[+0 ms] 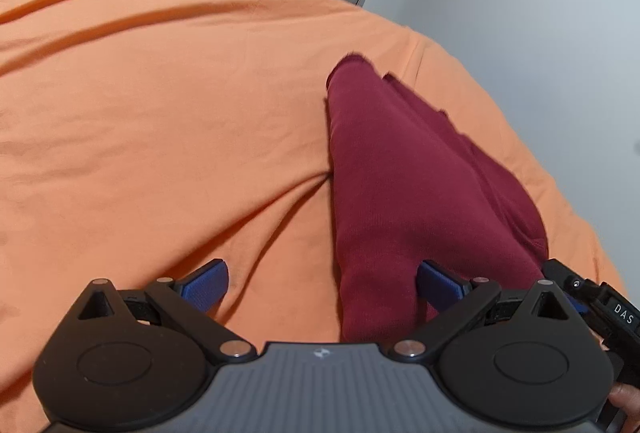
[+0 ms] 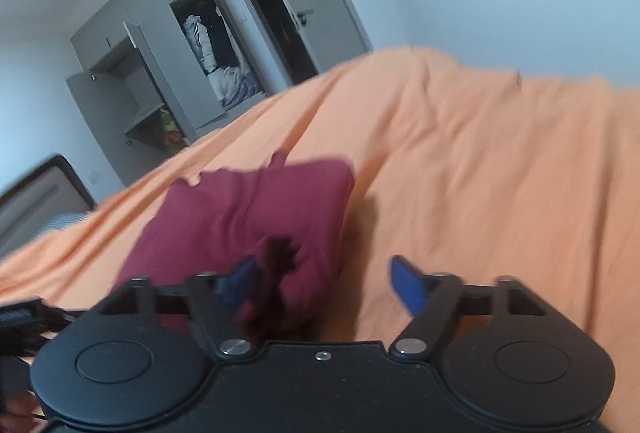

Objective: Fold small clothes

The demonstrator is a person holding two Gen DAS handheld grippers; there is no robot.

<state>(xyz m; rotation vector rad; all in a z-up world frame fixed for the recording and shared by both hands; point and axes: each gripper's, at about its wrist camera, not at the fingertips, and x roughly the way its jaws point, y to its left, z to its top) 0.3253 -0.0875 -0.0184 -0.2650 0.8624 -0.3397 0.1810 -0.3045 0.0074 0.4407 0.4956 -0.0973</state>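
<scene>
Here my left claw [image 1: 320, 285] was spread wide and pinched nothing, its blue pads either side of the near end of the garment [image 1: 404, 185], which lay on the orange sheet [image 1: 160, 105] of the bed, nearer its right edge. My right claw [image 2: 324, 285] was spread too; the garment's [image 2: 248, 217] near edge lay bunched by its left pad [image 2: 240, 281], though blur hid any contact. Behind stood an open wardrobe [image 2: 180, 73].
</scene>
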